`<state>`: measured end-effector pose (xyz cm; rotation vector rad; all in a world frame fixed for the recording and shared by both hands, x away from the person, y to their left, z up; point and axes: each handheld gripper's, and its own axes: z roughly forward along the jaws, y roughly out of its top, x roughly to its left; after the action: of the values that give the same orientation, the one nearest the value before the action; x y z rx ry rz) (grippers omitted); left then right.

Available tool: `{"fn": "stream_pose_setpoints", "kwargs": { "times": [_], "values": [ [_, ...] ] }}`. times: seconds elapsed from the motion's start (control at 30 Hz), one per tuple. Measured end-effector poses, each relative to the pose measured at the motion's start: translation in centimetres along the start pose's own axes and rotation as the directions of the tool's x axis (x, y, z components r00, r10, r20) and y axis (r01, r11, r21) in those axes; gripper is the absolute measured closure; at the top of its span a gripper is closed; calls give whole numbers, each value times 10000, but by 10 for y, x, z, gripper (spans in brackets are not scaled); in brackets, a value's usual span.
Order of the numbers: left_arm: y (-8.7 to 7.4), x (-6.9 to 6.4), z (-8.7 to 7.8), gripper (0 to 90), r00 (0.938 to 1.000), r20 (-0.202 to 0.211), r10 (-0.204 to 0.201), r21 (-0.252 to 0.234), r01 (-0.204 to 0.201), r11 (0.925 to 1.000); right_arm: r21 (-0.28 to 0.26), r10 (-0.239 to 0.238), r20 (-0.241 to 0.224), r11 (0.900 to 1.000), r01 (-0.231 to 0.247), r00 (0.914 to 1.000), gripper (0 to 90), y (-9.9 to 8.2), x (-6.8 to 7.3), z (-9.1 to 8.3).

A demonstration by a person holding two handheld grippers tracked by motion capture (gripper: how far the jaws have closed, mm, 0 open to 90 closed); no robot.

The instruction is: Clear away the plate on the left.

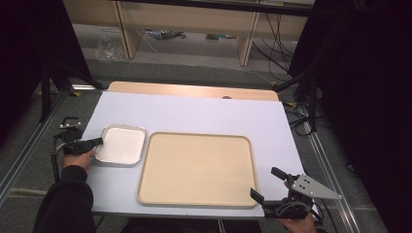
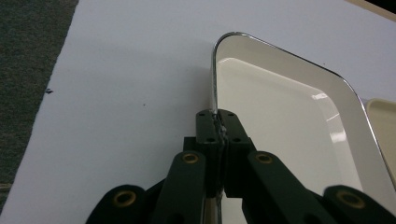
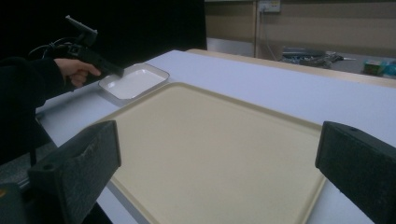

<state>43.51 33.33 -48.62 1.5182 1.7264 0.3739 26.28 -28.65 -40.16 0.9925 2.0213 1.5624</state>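
Beige tray (image 2: 383, 126) mostly out of frame

I see a white-topped rectangular table (image 1: 194, 112) with a bare wooden strip along its 12 o'clock edge. Directly on it: a large beige rounded-corner plastic tray (image 1: 197, 169) at centre, and a small white metal-rimmed rectangular tray (image 1: 121, 144) just beside it at 9 o'clock.

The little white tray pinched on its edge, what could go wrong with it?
The left gripper clamps only the thin metal rim of the small white tray, so it might slip or tip when lifted. It also sits close beside the big beige tray and could bump its edge.
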Motion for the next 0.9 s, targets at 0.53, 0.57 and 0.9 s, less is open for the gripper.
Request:
{"fn": "stream_pose_setpoints", "kwargs": {
  "times": [0.53, 0.57, 0.9],
  "values": [
    [5, -10, -16, 880, 9973, 695, -232, -633, 276, 9976, 26, 23, -14, 10000, -23, 10000, 7, 0, 1, -1],
    [5, -11, -17, 880, 9967, 783, -219, -636, 269, 9976, -136, 23, -2, 9999, -23, 10000, 7, 0, 1, 0],
    [4, -32, -25, 880, 9917, 1276, 147, -858, -38, 9963, 28, 40, 7, 10000, -40, 10000, 7, 0, 0, -1]
  ]
}}
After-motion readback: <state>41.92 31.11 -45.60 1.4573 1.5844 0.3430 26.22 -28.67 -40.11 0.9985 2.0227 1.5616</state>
